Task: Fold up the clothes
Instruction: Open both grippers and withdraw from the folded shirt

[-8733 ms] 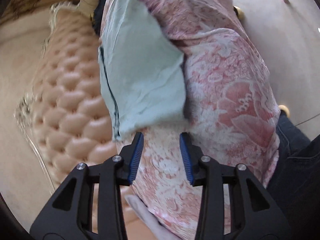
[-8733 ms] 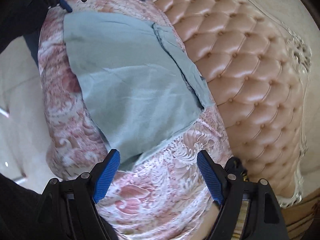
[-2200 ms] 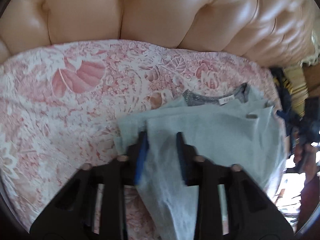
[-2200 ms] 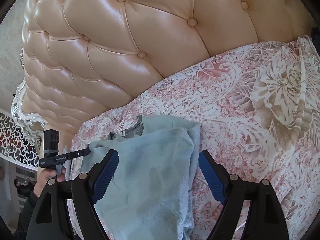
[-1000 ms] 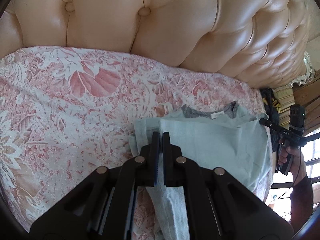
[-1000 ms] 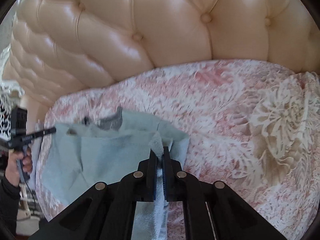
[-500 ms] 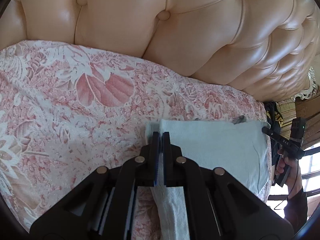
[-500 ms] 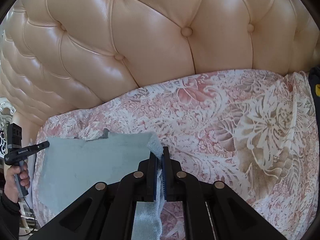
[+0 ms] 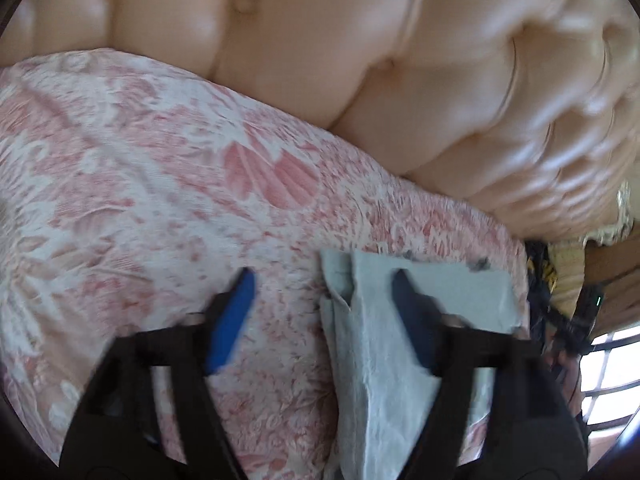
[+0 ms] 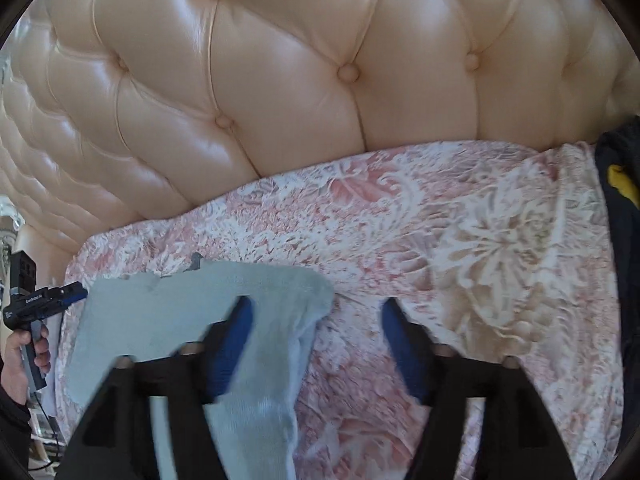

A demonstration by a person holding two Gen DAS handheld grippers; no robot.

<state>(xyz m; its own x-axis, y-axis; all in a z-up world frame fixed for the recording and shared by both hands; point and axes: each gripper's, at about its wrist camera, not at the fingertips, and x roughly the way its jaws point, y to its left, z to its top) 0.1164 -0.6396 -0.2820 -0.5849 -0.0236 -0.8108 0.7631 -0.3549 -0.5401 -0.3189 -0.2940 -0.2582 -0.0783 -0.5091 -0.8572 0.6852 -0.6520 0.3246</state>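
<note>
A pale blue garment (image 9: 448,292) lies folded on the pink floral bedspread (image 9: 160,208), close to the padded headboard. My left gripper (image 9: 324,280) hovers over its near corner with jaws opening; the cloth's edge lies between the blue pads (image 9: 230,320), loose. In the right wrist view the same garment (image 10: 192,300) spreads to the left, its corner drooping past the left pad. My right gripper (image 10: 316,308) is also opening, and its pads (image 10: 404,348) press on nothing.
The tufted peach leather headboard (image 10: 300,80) rises right behind the garment. A hand (image 10: 20,352) with the other black gripper shows at the left edge of the right wrist view. Dark clutter (image 9: 548,280) and a window sit at the bed's right side.
Both grippers were shut on the garment's corners half a second ago and now stand wide with the cloth released. The left view has slid sideways and blurred.
</note>
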